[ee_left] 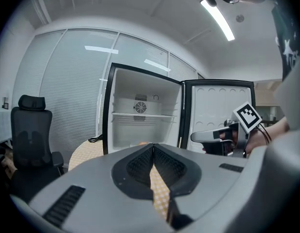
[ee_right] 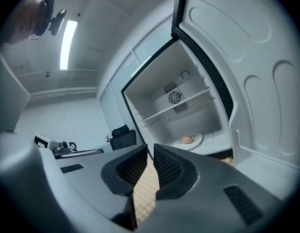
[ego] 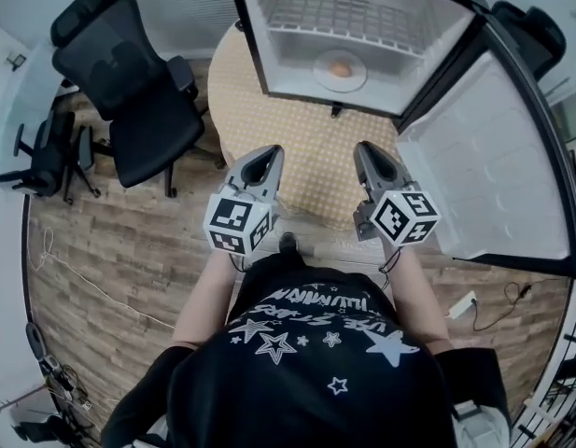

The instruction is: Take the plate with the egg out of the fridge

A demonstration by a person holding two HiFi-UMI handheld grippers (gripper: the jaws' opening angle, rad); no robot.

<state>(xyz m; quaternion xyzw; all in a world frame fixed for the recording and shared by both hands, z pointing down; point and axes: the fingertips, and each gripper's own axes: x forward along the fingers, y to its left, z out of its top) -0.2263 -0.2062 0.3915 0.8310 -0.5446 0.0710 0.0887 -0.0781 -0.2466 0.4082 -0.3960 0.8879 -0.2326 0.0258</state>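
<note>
A white plate (ego: 322, 75) with a brown egg (ego: 340, 68) lies on the floor of the open, otherwise bare fridge (ego: 297, 35). The right gripper view shows the same egg (ee_right: 187, 140) and plate (ee_right: 199, 138) ahead, below a wire shelf (ee_right: 181, 107). Both grippers hover over the round checkered table (ego: 297, 147), short of the fridge opening. My left gripper (ego: 270, 154) has its jaws shut with nothing between them, tips meeting (ee_left: 152, 146). My right gripper (ego: 366, 148) is also shut and holds nothing (ee_right: 150, 147).
The fridge door (ego: 498, 166) stands swung open at the right, close beside my right gripper. A black office chair (ego: 138, 91) stands left of the table, another chair (ego: 45, 157) further left. Wooden floor surrounds the table.
</note>
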